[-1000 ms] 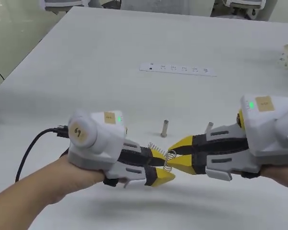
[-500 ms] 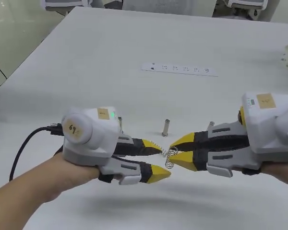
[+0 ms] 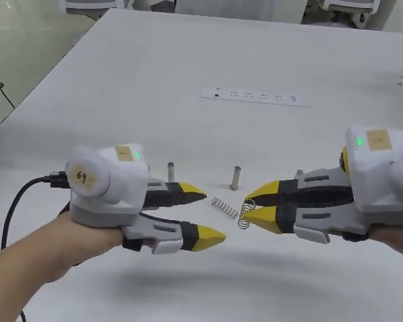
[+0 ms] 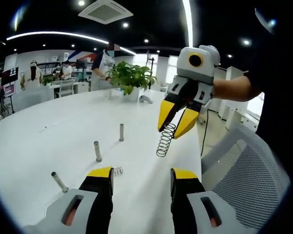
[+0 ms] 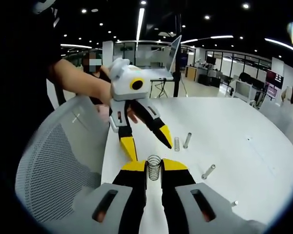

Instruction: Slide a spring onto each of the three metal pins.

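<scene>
Held spring [image 3: 245,213]: pinched crosswise between the yellow tips of the right gripper [image 3: 253,206], coil hanging below the tips, clear of the table [image 3: 154,80]. In the right gripper view the held spring [image 5: 154,167] stands upright between the two tips, the jaws narrow and clamped on it.

Loose spring [image 3: 223,206]: lies flat on the table, just beside the held spring, between the two grippers. Cannot tell whether the two springs touch.

Pins: three in a row beyond the springs, all upright, shafts bare.
- First pin [image 3: 170,171] just behind the left gripper's upper jaw.
- Middle pin [image 3: 236,178] just beyond the loose spring.
- Third pin [image 3: 297,174] mostly hidden behind the right gripper, top showing.

Left gripper [image 3: 205,215]: jaws spread wide, nothing between them, tips pointing toward the right gripper and apart from both springs. In its own view the left gripper [image 4: 142,173] frames the right gripper [image 4: 178,119] with the held spring [image 4: 163,140] dangling.

Further out: a white power strip [image 3: 254,97] lies mid-table, well beyond the pins. A potted plant [image 4: 129,75] sits at the far end.
</scene>
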### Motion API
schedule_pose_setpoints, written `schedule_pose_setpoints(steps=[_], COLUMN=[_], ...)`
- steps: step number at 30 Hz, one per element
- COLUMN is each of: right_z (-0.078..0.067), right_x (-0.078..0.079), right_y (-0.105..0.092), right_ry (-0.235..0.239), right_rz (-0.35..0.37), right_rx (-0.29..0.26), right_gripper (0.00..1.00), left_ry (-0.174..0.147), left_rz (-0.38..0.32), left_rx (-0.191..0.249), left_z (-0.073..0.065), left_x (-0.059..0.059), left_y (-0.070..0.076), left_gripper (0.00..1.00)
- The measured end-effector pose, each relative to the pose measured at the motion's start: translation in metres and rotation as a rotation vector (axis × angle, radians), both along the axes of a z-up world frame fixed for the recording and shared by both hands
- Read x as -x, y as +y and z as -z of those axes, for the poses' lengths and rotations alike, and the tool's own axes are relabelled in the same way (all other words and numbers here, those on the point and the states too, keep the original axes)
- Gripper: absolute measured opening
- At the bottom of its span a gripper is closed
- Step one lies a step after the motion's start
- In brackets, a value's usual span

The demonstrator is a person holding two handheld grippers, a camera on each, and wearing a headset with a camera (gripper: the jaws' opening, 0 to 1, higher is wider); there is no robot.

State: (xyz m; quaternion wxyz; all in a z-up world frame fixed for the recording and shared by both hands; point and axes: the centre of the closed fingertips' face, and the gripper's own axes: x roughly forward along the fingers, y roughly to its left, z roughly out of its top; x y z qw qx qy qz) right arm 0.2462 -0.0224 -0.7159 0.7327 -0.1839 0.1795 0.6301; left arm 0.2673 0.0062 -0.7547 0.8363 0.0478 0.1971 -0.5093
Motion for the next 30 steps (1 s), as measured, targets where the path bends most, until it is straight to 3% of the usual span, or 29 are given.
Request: schedule_pose_setpoints(steps=[6, 10, 14, 23, 26, 30], right_z=[0.0, 0.0, -0.002, 0.001, 0.003, 0.007], right_x=[-0.002, -0.004, -0.007, -0.014, -0.015, -0.015], right_y=[-0.002, -0.004, -0.006, -0.016, -0.019, -0.023], right_ry=[-0.01, -0.021, -0.026, -0.033, -0.03, -0.036], right_rz=[0.012, 0.014, 0.029, 0.073, 0.085, 0.087], right_rx=[0.005, 0.011, 0.004, 0.005, 0.005, 0.013], right_gripper=[0.08, 0.08, 0.08, 0.08, 0.08, 0.08], left_ry=[0.022, 0.023, 0.004, 0.016, 0.016, 0.012], left_rz=[-0.065, -0.1, -0.141, -0.212, -0.226, -0.247], left_rx=[0.008, 0.007, 0.005, -0.002, 0.007, 0.01], left_z=[0.003, 0.002, -0.001, 0.002, 0.002, 0.001], left_x=[-0.002, -0.005, -0.009, -0.012, -0.013, -0.016], left_y=[0.018, 0.03, 0.037, 0.056, 0.059, 0.064], left_gripper=[0.53, 0.59, 0.68, 0.87, 0.98, 0.98])
